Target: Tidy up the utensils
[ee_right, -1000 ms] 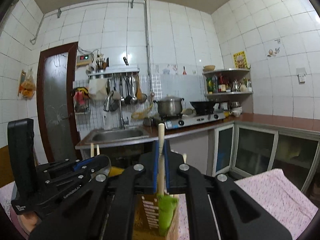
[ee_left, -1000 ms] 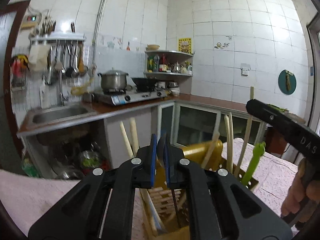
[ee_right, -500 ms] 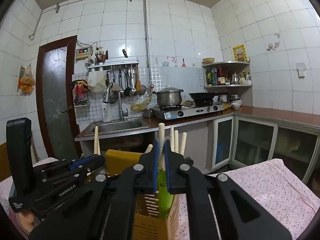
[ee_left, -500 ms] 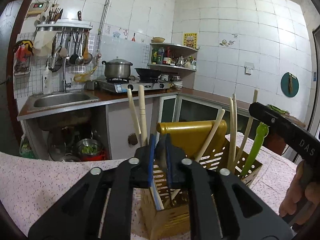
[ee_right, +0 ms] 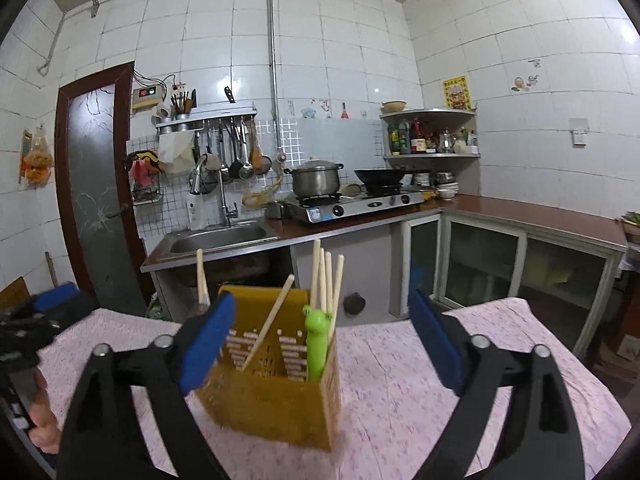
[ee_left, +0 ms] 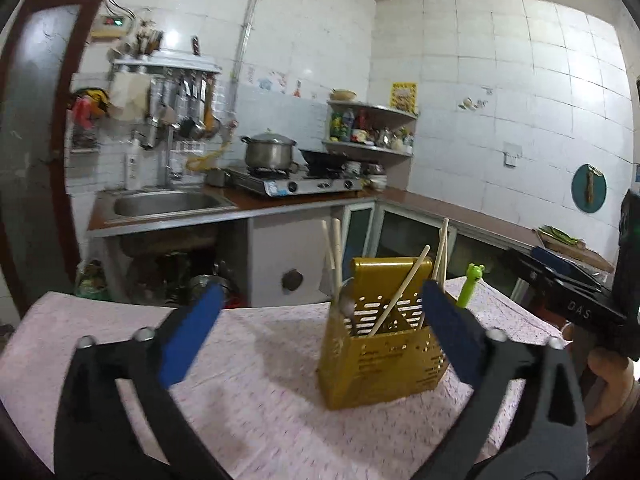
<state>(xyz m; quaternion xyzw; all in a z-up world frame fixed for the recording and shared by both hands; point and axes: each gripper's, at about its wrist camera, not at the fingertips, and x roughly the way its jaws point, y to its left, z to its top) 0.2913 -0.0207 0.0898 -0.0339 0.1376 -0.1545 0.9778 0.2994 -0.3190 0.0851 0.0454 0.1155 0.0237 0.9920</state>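
A yellow utensil holder (ee_left: pixel 380 356) stands on the table with the pink cloth (ee_left: pixel 260 392). It holds several wooden chopsticks (ee_left: pixel 400 298), a metal spoon (ee_left: pixel 347 304) and a green frog-topped utensil (ee_left: pixel 471 282). My left gripper (ee_left: pixel 320 332) is open and empty, back from the holder. In the right wrist view the holder (ee_right: pixel 276 380) sits between the open, empty fingers of my right gripper (ee_right: pixel 322 340), with the chopsticks (ee_right: pixel 326 280) and the green utensil (ee_right: pixel 317 344) upright in it. The right gripper (ee_left: pixel 568 300) also shows at the left view's right edge.
Behind the table a counter runs along the wall with a sink (ee_right: pixel 218 240), a gas stove (ee_right: pixel 360 204) with a pot and a wok, and cabinets (ee_right: pixel 520 268) on the right. A dark door (ee_right: pixel 96 184) stands at the left.
Both grippers have opened and drawn back from the holder. The right one has let go of the green utensil and chopstick, which now stand in the holder. The left was shut and is now open.
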